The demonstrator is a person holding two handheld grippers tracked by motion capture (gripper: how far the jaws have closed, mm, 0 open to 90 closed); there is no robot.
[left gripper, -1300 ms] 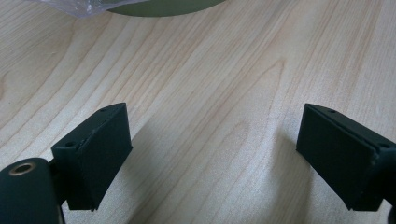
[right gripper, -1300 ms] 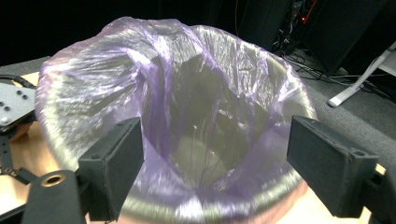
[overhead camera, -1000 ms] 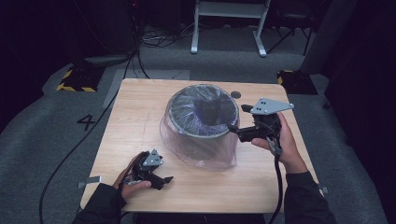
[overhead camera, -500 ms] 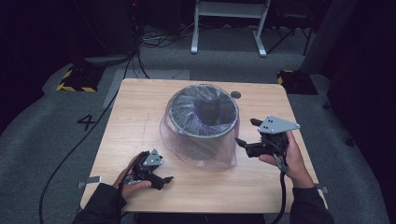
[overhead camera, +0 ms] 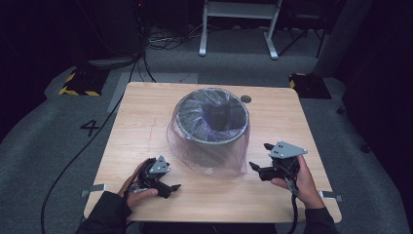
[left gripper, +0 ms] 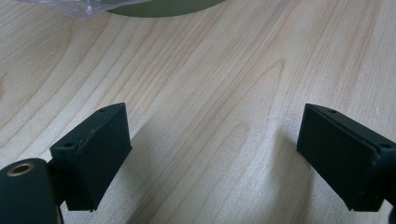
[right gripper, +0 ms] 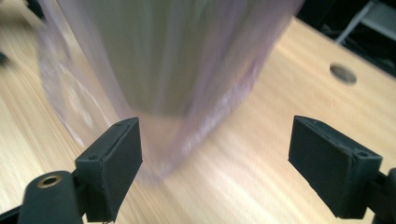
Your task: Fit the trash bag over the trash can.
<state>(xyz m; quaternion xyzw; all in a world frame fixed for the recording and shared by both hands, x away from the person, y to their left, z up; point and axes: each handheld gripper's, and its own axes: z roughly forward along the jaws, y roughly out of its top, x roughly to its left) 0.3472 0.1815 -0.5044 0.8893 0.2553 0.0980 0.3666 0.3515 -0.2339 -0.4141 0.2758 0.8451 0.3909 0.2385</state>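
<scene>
Both grippers rest apart from the lined bin.
Right gripper [overhead camera: 259,168] and left gripper [overhead camera: 168,187] gape wide, empty, flanking the round grey bin [overhead camera: 212,122] in its clear plastic bag [overhead camera: 229,163].

The surface [overhead camera: 146,117] is light wood with a round grommet hole [overhead camera: 246,99] near its far edge. Grey carpet floor [overhead camera: 44,146] surrounds it, marked "4" [overhead camera: 90,127]. A black-and-yellow striped block [overhead camera: 76,84] sits far left. A white metal frame [overhead camera: 238,24] stands beyond. Cables [overhead camera: 160,41] trail across the dim background.
</scene>
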